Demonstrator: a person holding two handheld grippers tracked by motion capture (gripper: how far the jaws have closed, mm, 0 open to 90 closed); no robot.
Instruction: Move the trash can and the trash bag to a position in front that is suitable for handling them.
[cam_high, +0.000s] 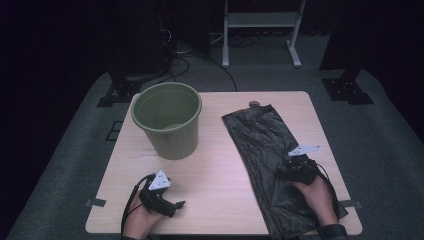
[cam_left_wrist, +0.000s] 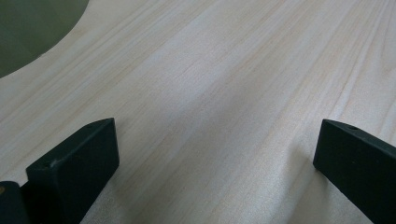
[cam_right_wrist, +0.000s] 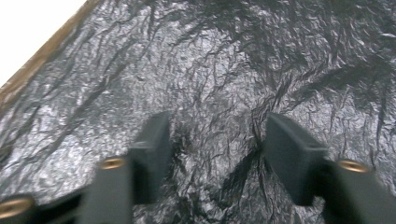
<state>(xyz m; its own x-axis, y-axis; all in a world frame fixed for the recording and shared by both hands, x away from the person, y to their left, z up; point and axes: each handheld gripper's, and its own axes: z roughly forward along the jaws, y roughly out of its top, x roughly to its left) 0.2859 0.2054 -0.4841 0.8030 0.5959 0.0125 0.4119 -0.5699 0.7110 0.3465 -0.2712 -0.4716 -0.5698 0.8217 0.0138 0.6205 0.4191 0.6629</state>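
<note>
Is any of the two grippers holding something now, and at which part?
Nothing is held. The right gripper has open fingers over the black bag; the left gripper is open over the bare table.

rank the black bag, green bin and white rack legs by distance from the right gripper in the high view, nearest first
From the right gripper:
1. black bag, directly under it on the table's right side
2. green bin, on the table's far left
3. white rack legs, on the floor beyond the table

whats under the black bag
The black bag lies flat on the wooden table, which shows bare all around it. Whether anything is tucked beneath cannot be seen; the plastic covers it.
</note>
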